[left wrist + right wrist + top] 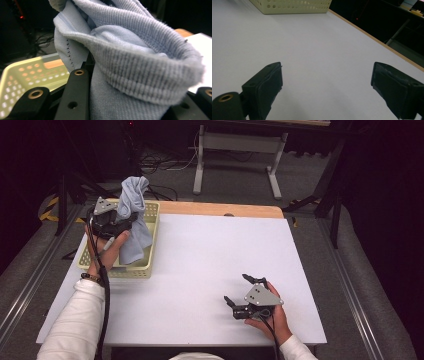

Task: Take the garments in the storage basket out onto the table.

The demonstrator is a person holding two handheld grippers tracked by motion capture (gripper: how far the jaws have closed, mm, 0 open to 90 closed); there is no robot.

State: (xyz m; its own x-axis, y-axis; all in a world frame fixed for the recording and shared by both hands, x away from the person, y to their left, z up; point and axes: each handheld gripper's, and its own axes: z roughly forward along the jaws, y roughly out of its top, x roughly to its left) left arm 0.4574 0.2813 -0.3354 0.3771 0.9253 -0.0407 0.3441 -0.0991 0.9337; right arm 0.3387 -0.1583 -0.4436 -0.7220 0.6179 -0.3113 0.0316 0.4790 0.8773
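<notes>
A light blue knitted cloth (135, 210) hangs bunched above the pale yellow basket (150, 251) at the table's left. My left gripper (127, 220) is shut on the cloth and holds it lifted over the basket; its lower end drapes down into the basket. In the left gripper view the cloth (130, 62) bulges out between the black jaws and hides their tips, with the basket's perforated wall (27, 75) behind. My right gripper (239, 290) rests near the table's front right, open, jaws wide apart with bare white table (324, 50) between them.
The white tabletop (210, 255) has a wooden strip (220, 209) along its far edge. The basket's near wall (292, 6) appears at the top of the right gripper view. Beyond the table stand a metal frame's legs (200, 165) and cables on the dark floor.
</notes>
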